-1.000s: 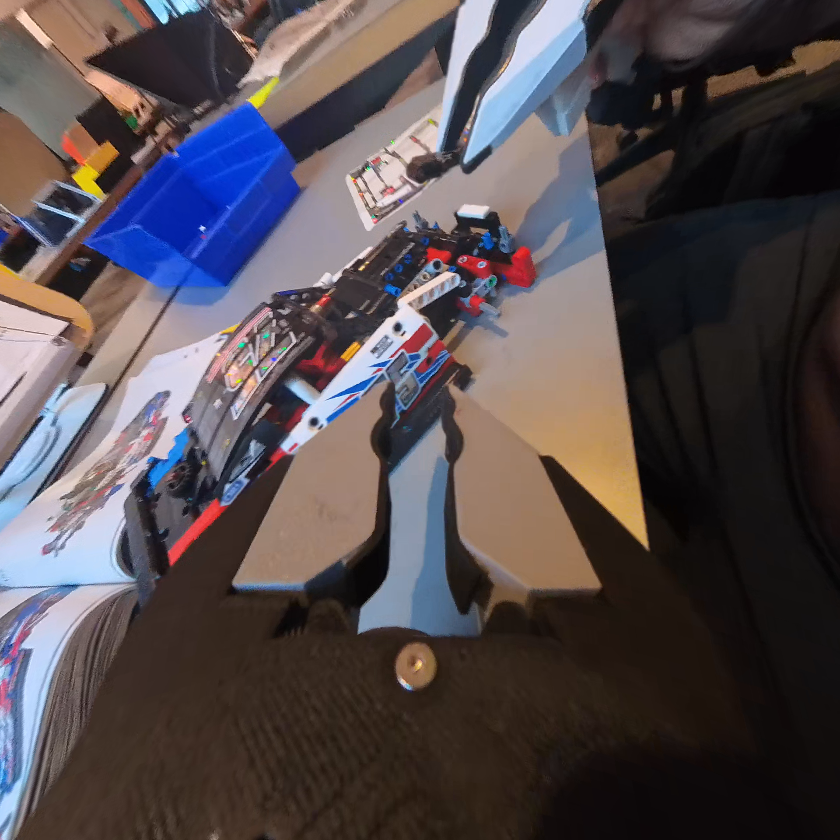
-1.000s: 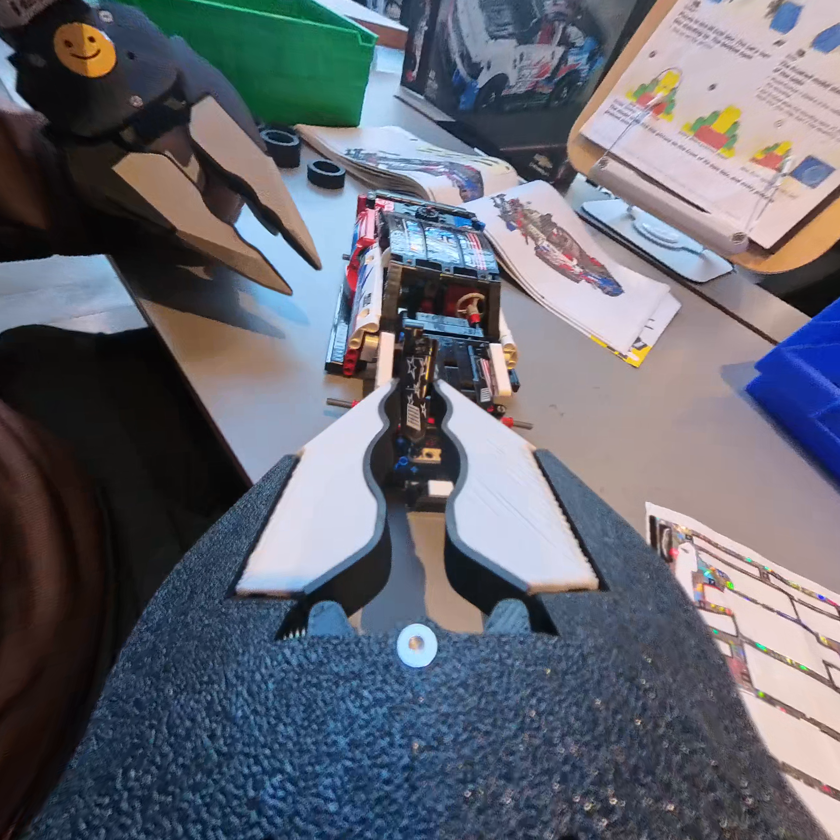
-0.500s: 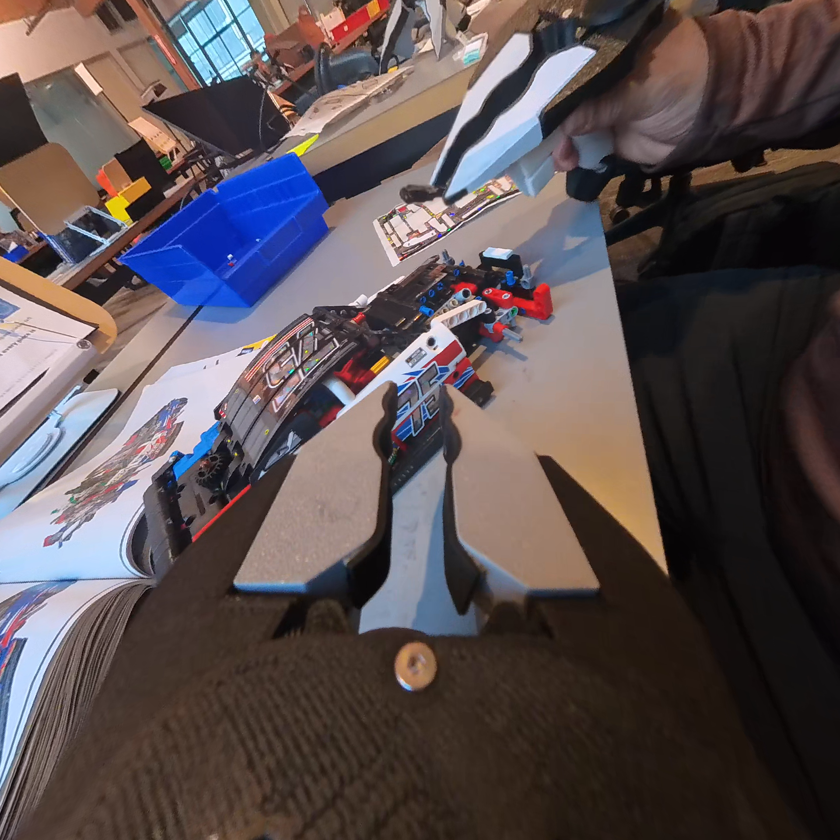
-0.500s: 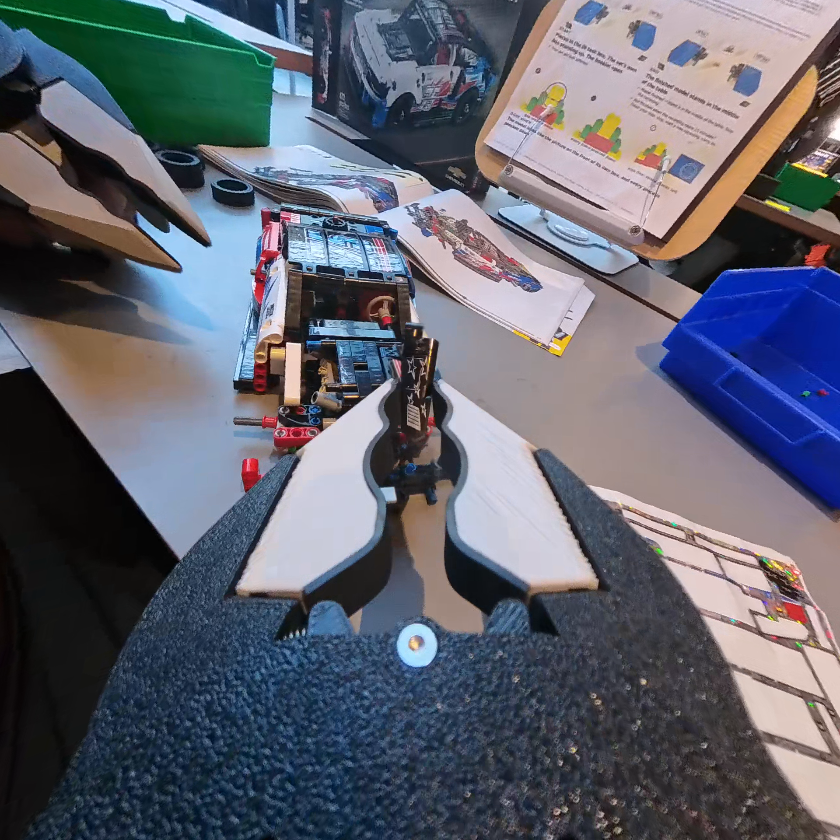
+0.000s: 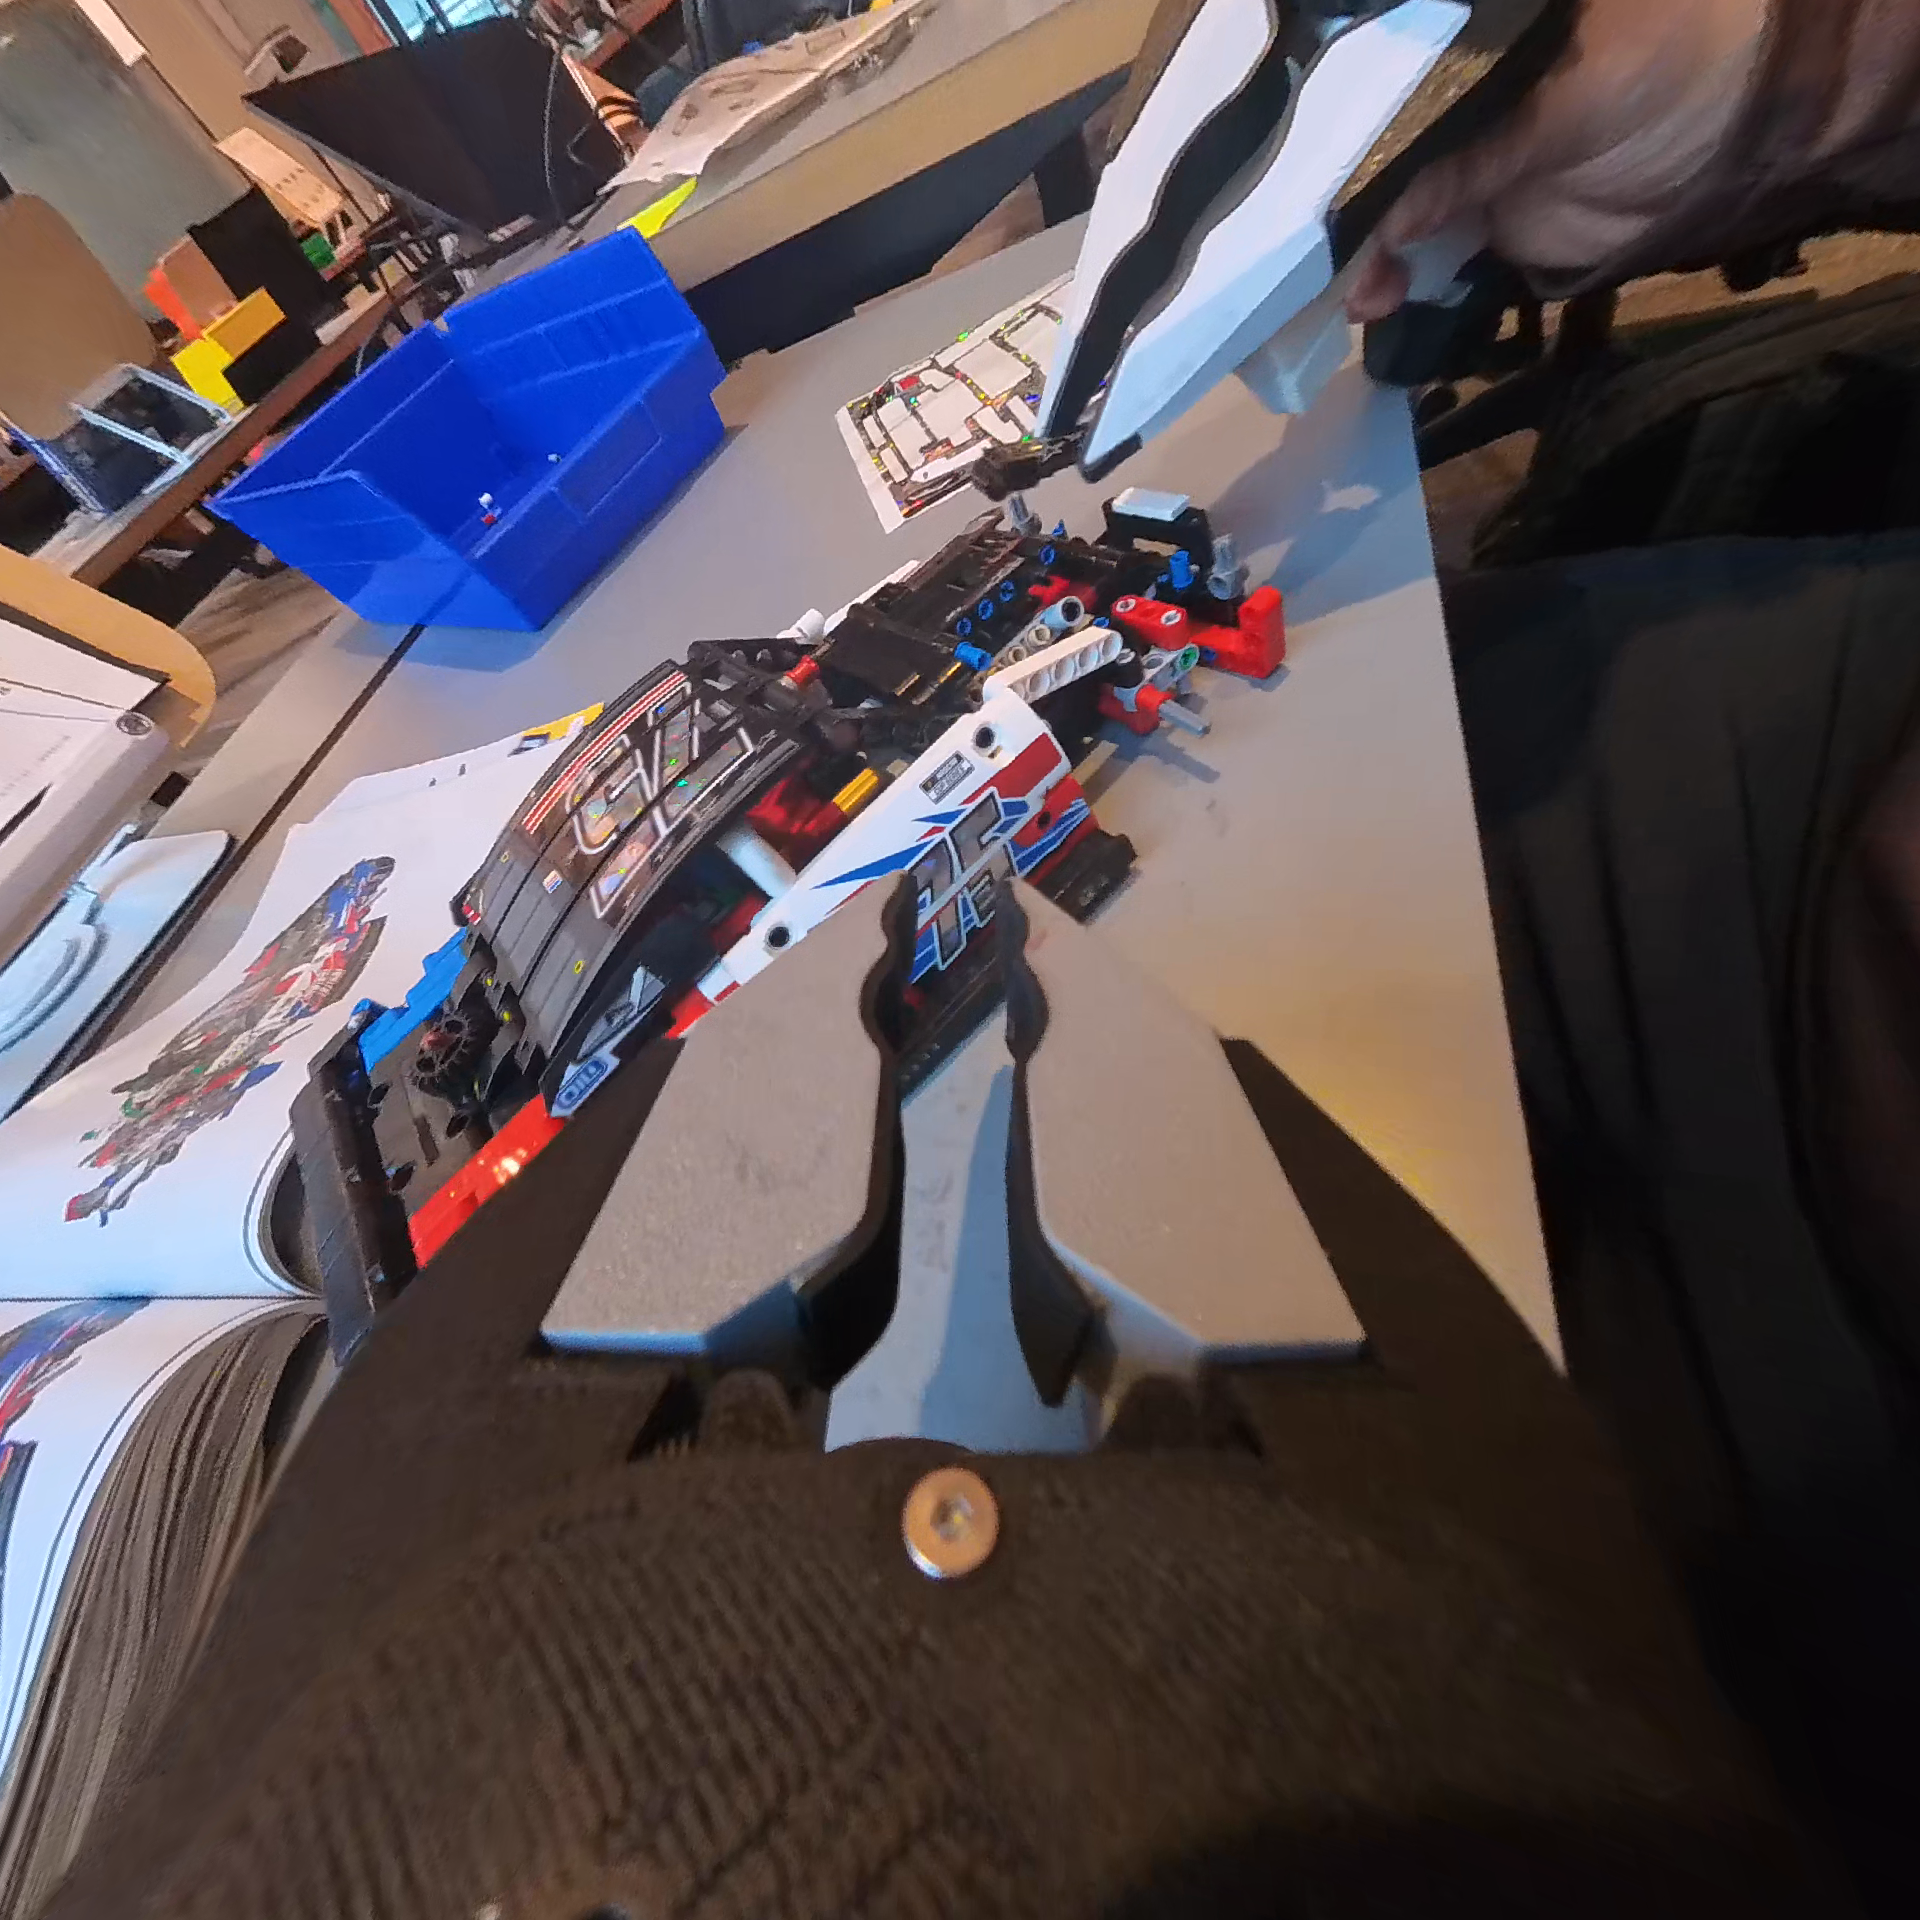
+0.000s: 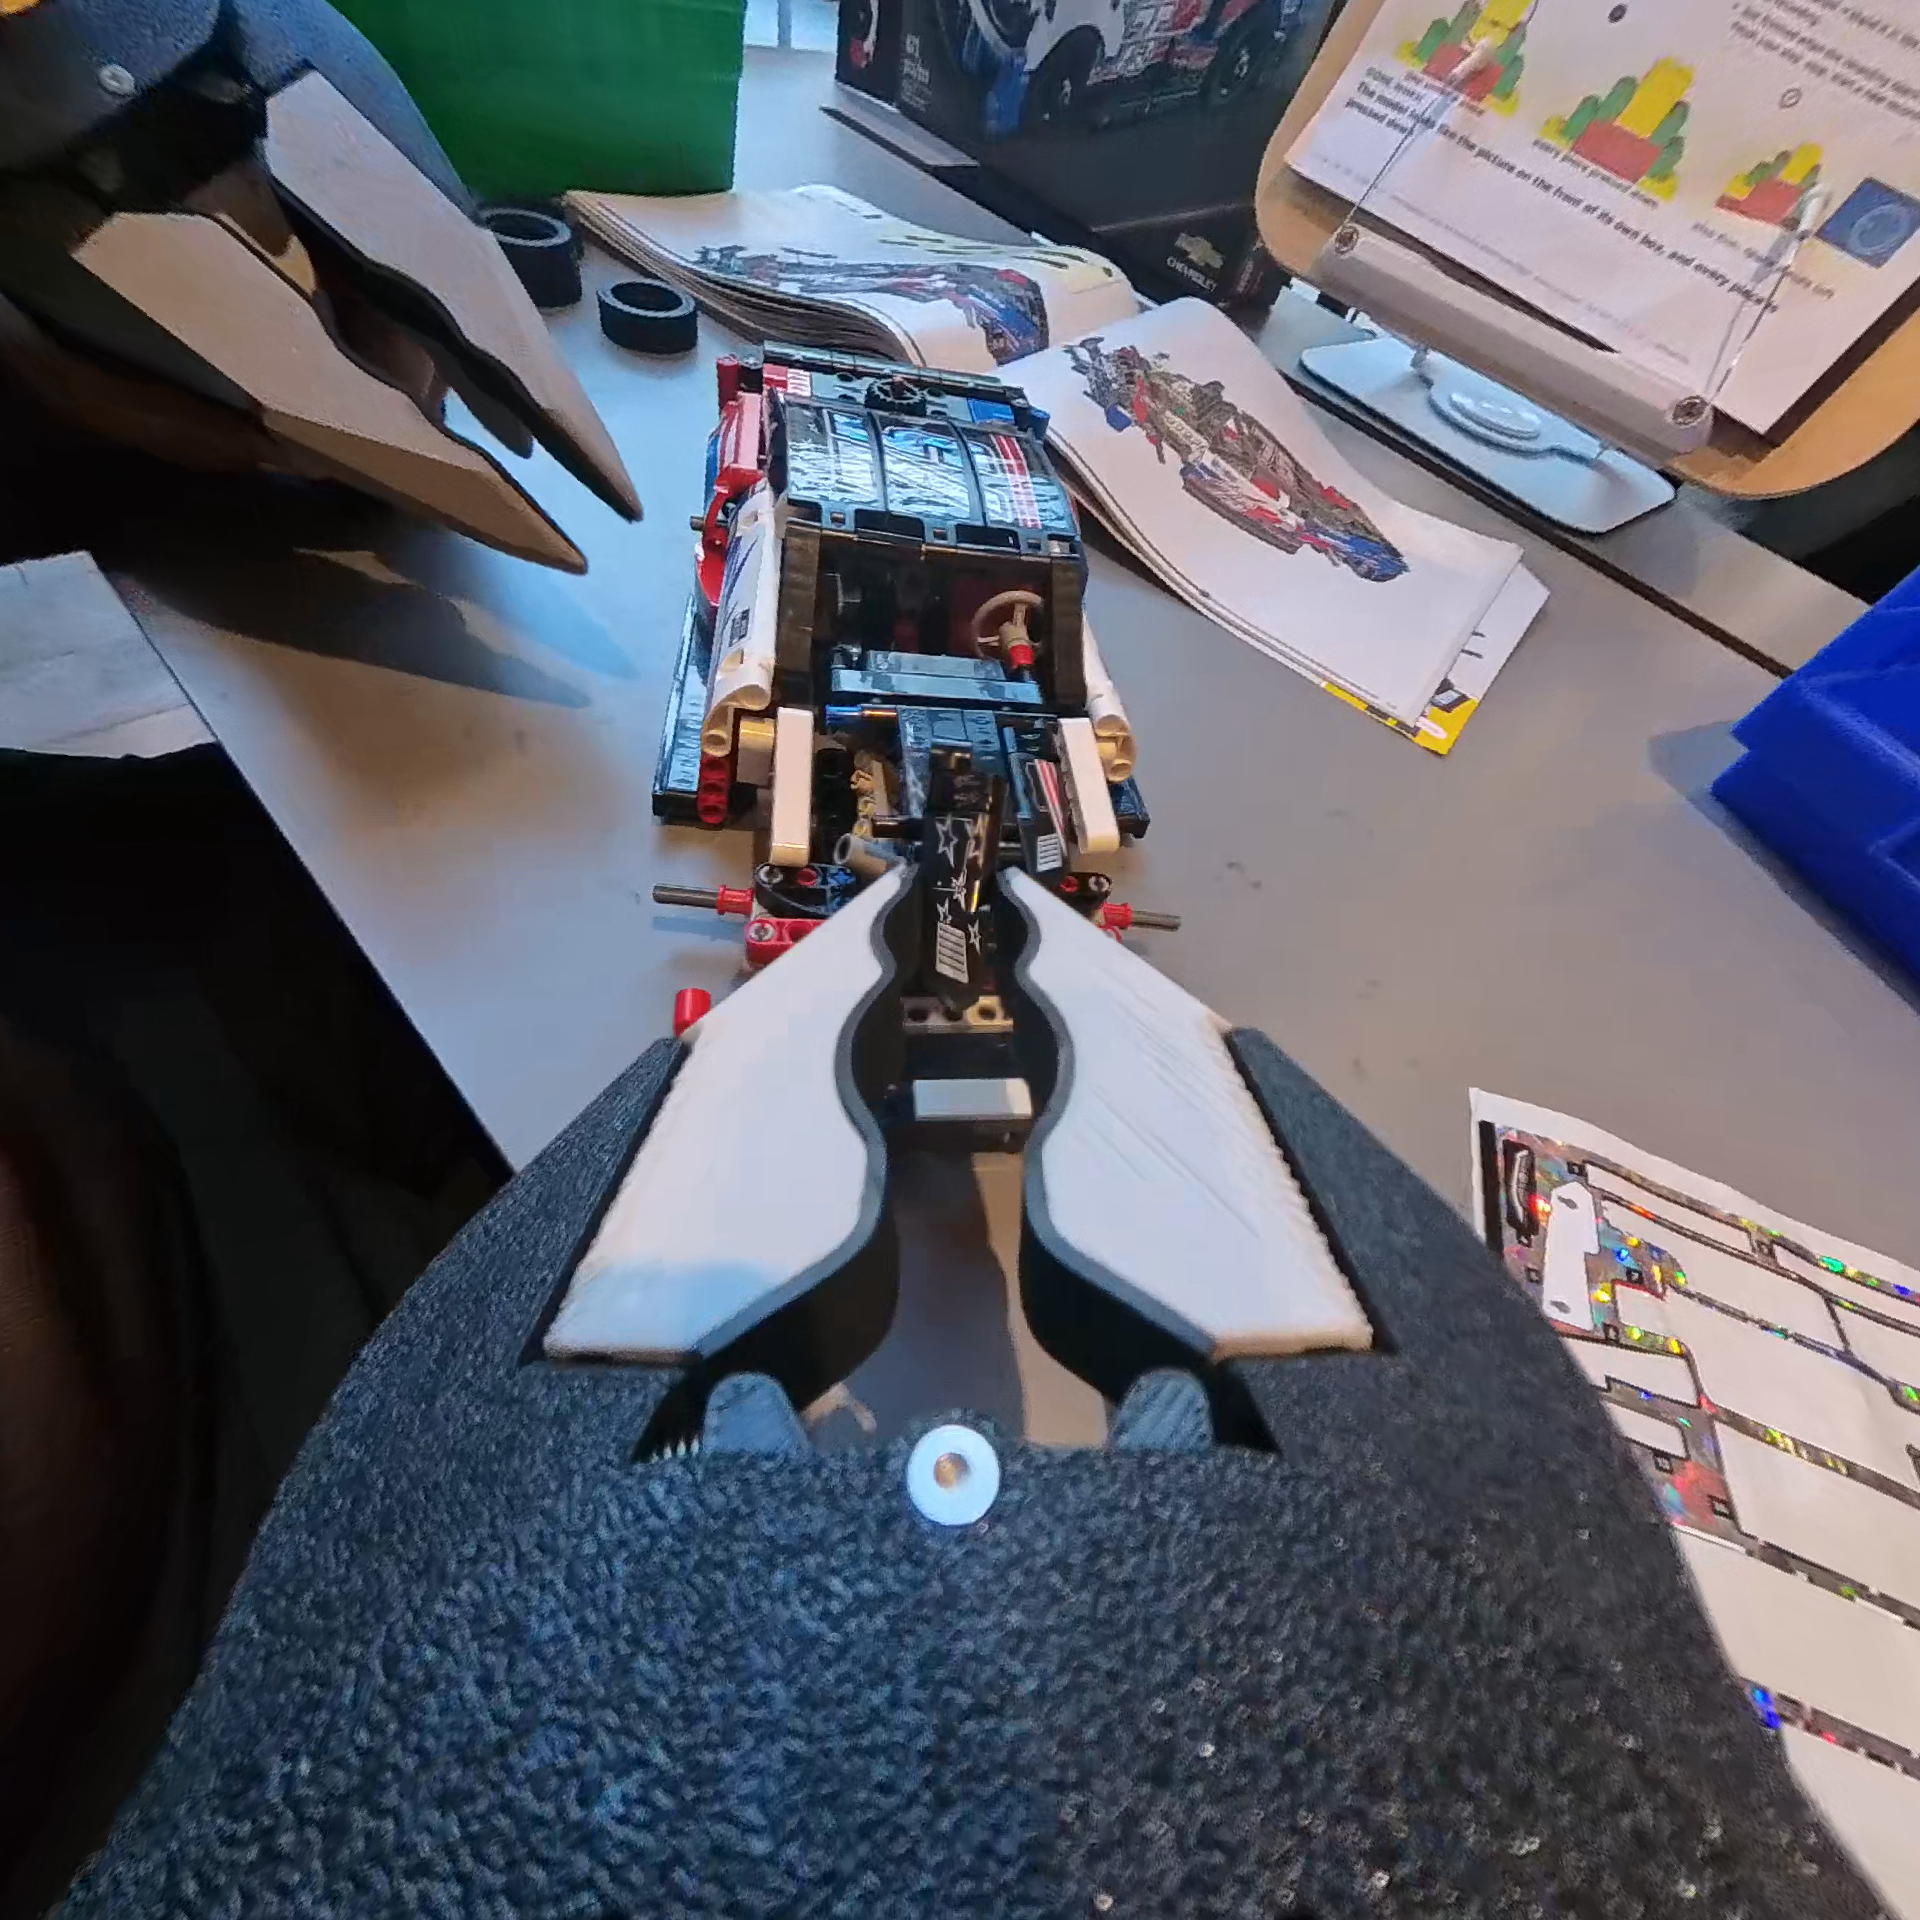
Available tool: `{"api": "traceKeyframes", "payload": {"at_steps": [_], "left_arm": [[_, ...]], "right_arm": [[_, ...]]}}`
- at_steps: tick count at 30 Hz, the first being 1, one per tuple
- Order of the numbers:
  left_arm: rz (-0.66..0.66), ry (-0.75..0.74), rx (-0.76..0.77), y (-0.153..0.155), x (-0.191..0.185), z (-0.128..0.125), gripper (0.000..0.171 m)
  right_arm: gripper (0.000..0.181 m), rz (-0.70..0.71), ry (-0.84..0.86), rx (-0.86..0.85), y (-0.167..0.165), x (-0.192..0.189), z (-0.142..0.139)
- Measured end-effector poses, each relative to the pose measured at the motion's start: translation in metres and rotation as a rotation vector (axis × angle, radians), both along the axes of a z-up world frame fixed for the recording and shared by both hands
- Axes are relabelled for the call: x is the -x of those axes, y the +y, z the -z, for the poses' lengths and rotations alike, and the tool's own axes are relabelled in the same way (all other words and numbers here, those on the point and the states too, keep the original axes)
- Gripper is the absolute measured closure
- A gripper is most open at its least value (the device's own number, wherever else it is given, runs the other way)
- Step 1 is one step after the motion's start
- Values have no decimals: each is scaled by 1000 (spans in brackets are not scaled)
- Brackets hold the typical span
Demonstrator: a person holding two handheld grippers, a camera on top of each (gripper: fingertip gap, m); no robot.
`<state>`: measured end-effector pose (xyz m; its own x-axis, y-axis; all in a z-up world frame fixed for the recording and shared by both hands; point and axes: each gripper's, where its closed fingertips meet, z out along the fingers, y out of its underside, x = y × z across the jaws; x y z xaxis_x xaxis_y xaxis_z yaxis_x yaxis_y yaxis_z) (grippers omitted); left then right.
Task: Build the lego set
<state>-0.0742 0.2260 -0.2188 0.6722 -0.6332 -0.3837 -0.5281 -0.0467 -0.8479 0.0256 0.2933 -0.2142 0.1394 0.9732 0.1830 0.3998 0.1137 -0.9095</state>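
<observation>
Right hand-held gripper [image 6: 951,904], pinching a black starred piece [image 6: 961,883], hangs over the car's [image 6: 904,582] near end, the car's length running straight away, while the left hand-held gripper [image 5: 951,914] waits, narrowly spread.

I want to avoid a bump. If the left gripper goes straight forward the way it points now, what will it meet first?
Most likely the lego car: the left gripper points at its white side panel, just beyond the open tips. Depth is unclear, so contact may be near.
</observation>
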Motion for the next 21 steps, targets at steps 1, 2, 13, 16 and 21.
{"api": "traceKeyframes", "payload": {"at_steps": [1,2,13,16,21], "left_arm": [[0,11,-4,0,-1,1,160],[2,21,-6,0,-1,2,161],[10,24,-12,-1,-2,1,163],[18,26,-27,-2,-3,0,163],[18,50,-25,-3,-4,3,163]], "right_arm": [[168,-6,1,0,-2,0,-1],[168,-11,2,1,-3,0,-1],[168,-51,-19,-1,-16,5,3],[168,-37,-4,-5,-10,6,0],[168,7,29,-14,0,2,-6]]}}
